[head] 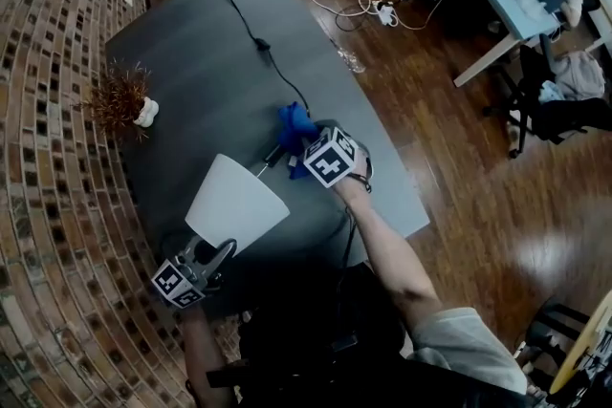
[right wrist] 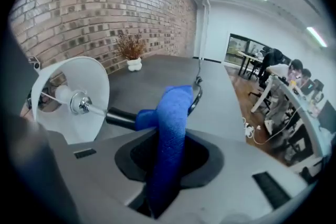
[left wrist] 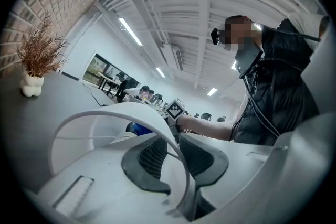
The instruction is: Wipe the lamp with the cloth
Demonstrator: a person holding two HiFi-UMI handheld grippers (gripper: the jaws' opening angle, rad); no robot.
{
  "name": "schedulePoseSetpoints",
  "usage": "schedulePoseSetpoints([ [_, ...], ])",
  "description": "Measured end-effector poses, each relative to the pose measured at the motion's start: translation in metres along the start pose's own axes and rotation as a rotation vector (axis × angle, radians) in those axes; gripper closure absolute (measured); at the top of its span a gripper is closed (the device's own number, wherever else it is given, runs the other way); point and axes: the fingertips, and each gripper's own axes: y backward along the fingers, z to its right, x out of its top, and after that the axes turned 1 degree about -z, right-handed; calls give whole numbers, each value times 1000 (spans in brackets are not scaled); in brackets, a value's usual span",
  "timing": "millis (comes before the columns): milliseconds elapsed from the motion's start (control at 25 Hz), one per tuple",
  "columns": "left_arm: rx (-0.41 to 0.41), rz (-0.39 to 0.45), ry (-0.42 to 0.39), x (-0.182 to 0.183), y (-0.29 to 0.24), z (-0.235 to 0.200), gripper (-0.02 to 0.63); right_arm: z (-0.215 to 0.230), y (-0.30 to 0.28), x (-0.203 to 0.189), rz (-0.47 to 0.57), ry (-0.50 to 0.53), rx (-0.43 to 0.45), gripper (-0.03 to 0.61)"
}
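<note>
head view: plant (head: pixel 120 100) near lamp (head: pixel 236 203)

Lamp (head: pixel 237 204) is over the near part of the bench (head: pixel 191 62), its shade toward the near left corner and its stem pointing to mid-bench. Cloth (head: pixel 296 131) is on the stem, right of the shade, in the right tongs (head: pixel 308 158). Left tongs (head: pixel 218 251) clamp the shade's near rim. Plant (head: pixel 122 100) stands at the left edge. Cable (head: pixel 251 33) runs from the far edge toward the lamp.

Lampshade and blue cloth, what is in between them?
The lamp's dark stem is in between. It runs from the lampshade across to the blue cloth. The right gripper view shows this best.
</note>
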Motion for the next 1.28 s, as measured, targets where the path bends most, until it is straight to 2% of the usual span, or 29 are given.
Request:
schedulePoseSetpoints([
  [120, -6, -11, -17, -2, -3, 2, 532, 5, 13, -7, -46, 94, -110, 492],
  [160, -2, -14, -22, -3, -3, 2, 532, 0, 16, -4, -39, 119, -114, 492],
  [200, 2, -19, -28, -4, -3, 2, 532, -10, 20, 4, -10, 121, -78, 492],
  [240, 5, -26, -35, -4, -2, 2, 532, -25, 24, 16, 42, 91, 6, 492],
  [320, 9, -38, -51, -4, -2, 1, 532, -66, 27, 44, 165, -40, 286, 492],
  [360, 10, -41, -57, -4, -2, 1, 532, -88, 25, 54, 201, -96, 429, 492],
  [400, 12, -42, -60, -3, -2, 1, 532, -107, 19, 59, 213, -122, 536, 492],
  [480, 26, -43, -56, -4, 0, 2, 534, -129, 3, 57, 197, -121, 627, 492],
  [560, 42, -54, -60, -4, 1, 1, 535, -122, -7, 52, 168, -171, 612, 492],
  [640, 40, -75, -83, -4, -4, 3, 535, -84, -12, 40, 102, -207, 473, 494],
  [720, 40, -99, -99, -7, -7, 6, 535, -50, -6, 32, 77, -179, 342, 494],
  [760, 43, -113, -97, -9, -8, 9, 535, -47, 3, 36, 105, -160, 342, 494],
  [800, 44, -118, -92, -12, -9, 12, 535, -55, 12, 45, 145, -142, 389, 494],
  [920, 50, -77, -63, -11, -10, 11, 535, -106, 21, 65, 203, -106, 620, 494],
  [960, 52, -65, -54, -7, -11, 8, 535, -117, 14, 65, 191, -88, 647, 494],
  [1040, 53, -52, -37, -1, -15, 3, 535, -120, -2, 61, 163, -70, 632, 492],
  [1160, 42, -52, -3, -1, -13, 4, 535, -122, -7, 53, 133, -104, 613, 494],
  [1280, 51, -23, 29, 0, -5, -3, 535, -127, -12, 52, 113, -66, 583, 494],
])
